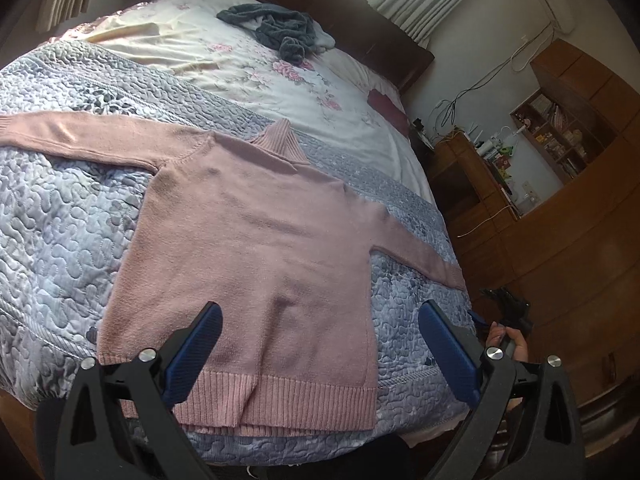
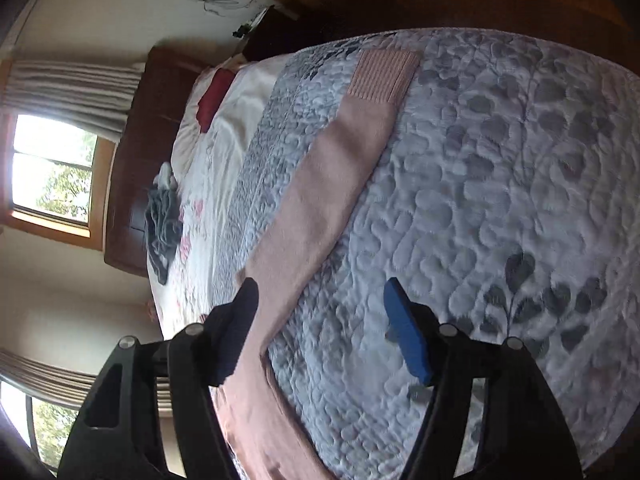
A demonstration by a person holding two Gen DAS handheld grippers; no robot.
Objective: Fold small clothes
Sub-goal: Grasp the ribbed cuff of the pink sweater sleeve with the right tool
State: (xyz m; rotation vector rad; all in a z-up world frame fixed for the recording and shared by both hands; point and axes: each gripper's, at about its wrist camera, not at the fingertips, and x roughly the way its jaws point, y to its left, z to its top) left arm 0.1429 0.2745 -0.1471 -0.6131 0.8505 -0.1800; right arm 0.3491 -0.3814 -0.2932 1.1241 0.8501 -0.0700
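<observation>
A pink knit turtleneck sweater point(image 1: 248, 248) lies flat on the quilted grey bedspread point(image 1: 60, 232), both sleeves spread out sideways and its ribbed hem toward me. My left gripper point(image 1: 320, 324) hovers open above the hem, nothing between its blue pads. In the right wrist view one pink sleeve point(image 2: 320, 184) runs away to its ribbed cuff point(image 2: 384, 76). My right gripper point(image 2: 320, 300) stands open over the sleeve near the armpit, holding nothing. A hand point(image 1: 508, 340) holding that right gripper shows at the bed's right edge in the left wrist view.
A heap of dark grey clothes point(image 1: 280, 28) lies on the floral sheet point(image 1: 224, 64) near the dark wooden headboard point(image 1: 360, 12). A dark red pillow point(image 2: 214, 96) sits by the far corner. Wooden cabinets and shelves point(image 1: 560, 128) stand beyond the bed's right side.
</observation>
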